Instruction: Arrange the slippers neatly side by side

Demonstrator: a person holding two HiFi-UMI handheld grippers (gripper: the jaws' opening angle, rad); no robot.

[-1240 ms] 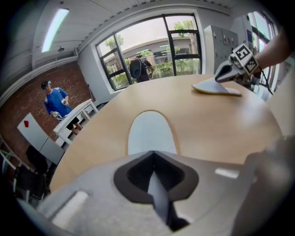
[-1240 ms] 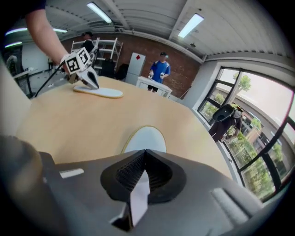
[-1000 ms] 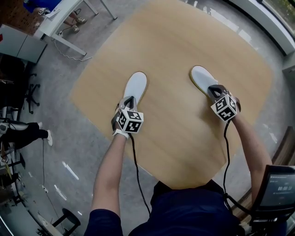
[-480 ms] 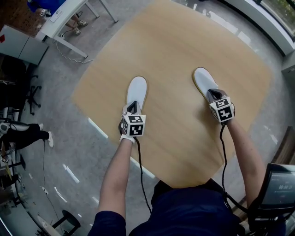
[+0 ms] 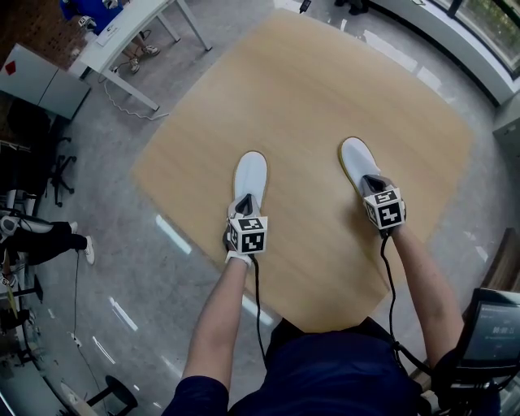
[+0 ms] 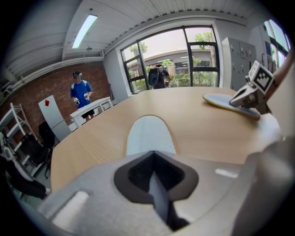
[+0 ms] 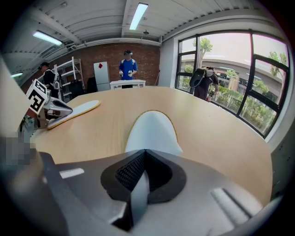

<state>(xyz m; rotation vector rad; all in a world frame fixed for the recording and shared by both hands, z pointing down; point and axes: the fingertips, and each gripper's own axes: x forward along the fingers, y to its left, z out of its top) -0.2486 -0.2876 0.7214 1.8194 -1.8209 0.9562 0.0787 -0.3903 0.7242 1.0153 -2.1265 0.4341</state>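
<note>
A: Where was everything?
B: Left slipper (image 5: 250,172) and right slipper (image 5: 355,156) lay on the table (image 5: 325,89), well apart. Left gripper (image 5: 245,200) was clamped on the left one's heel, right gripper (image 5: 370,181) on the right one's heel

I look down on a light wooden table with rounded corners (image 5: 325,89) standing on a glossy grey concrete floor (image 5: 106,260). A white desk (image 5: 122,36) sits off its far left corner, with a black office chair (image 5: 57,166) nearer the left edge. A red brick wall (image 7: 87,53) backs white metal shelving (image 7: 71,69) and a white cabinet with a red diamond (image 7: 102,78). Tall black-framed windows (image 7: 230,69) let in daylight, and long fluorescent tube lights (image 7: 138,10) glow on the white slatted ceiling (image 6: 152,9).
</note>
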